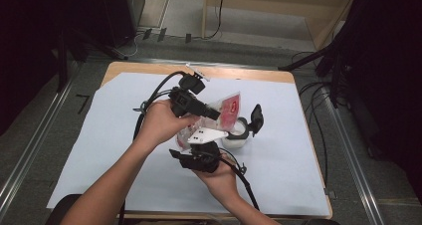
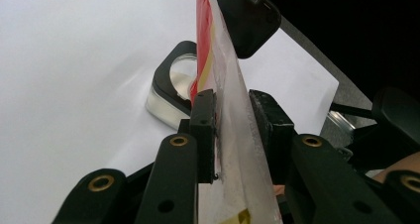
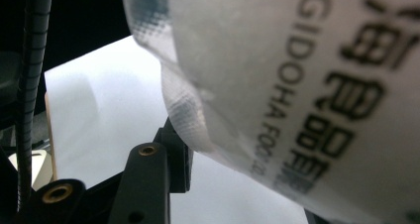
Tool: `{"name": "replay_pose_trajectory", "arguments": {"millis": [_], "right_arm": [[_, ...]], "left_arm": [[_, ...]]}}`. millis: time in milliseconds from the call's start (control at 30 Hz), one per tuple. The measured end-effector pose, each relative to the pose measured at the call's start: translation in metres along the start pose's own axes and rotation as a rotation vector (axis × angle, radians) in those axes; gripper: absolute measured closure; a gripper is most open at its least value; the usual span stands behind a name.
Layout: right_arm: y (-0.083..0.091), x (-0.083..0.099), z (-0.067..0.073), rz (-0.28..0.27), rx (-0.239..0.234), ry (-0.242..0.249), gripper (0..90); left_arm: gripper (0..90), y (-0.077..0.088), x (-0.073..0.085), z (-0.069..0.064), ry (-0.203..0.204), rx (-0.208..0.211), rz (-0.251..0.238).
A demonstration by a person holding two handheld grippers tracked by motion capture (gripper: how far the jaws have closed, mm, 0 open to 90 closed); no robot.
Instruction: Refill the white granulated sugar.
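Both hands meet over the table's middle. The left gripper (image 2: 233, 130), coming from 9 o'clock, clamps the pouch (image 2: 225, 85) above the jar (image 1: 238, 133). The right gripper (image 1: 201, 153), at 6 o'clock, points up at the pouch; its grip can't be told

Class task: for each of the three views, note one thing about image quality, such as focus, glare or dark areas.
High view: white sheet evenly lit, surroundings dark. Left gripper view: sheet glares white; packet near the lens soft. Right gripper view: packet's printed lettering blurred, top left corner black.
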State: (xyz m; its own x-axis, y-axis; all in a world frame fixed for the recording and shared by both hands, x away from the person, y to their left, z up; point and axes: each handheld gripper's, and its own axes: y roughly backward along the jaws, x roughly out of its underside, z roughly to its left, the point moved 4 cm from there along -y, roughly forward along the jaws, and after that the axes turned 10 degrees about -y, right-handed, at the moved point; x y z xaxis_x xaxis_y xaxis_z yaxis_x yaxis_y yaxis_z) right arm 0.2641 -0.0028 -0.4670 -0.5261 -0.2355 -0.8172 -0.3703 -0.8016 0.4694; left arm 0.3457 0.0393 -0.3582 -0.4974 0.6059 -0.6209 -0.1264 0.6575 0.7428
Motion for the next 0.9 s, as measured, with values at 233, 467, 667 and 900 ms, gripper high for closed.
{"name": "replay_pose_trajectory", "arguments": {"millis": [233, 467, 667, 900], "right_arm": [[-0.003, 0.004, 0.000, 0.008, 0.009, 0.026, 59.6], [-0.004, 0.007, 0.000, 0.012, 0.003, 0.032, 59.6], [-0.006, 0.009, -0.001, 0.018, 0.004, 0.033, 59.6], [-0.009, 0.014, 0.000, 0.032, 0.002, 0.036, 59.6]], "left_arm": [[74.2, 0.001, 0.002, 0.002, -0.002, 0.006, 0.023], [74.4, 0.000, 0.004, 0.003, 0.006, 0.013, 0.039], [73.5, -0.004, 0.005, 0.005, 0.002, 0.029, 0.050], [73.1, -0.010, 0.006, 0.004, -0.010, 0.034, 0.078]]}}
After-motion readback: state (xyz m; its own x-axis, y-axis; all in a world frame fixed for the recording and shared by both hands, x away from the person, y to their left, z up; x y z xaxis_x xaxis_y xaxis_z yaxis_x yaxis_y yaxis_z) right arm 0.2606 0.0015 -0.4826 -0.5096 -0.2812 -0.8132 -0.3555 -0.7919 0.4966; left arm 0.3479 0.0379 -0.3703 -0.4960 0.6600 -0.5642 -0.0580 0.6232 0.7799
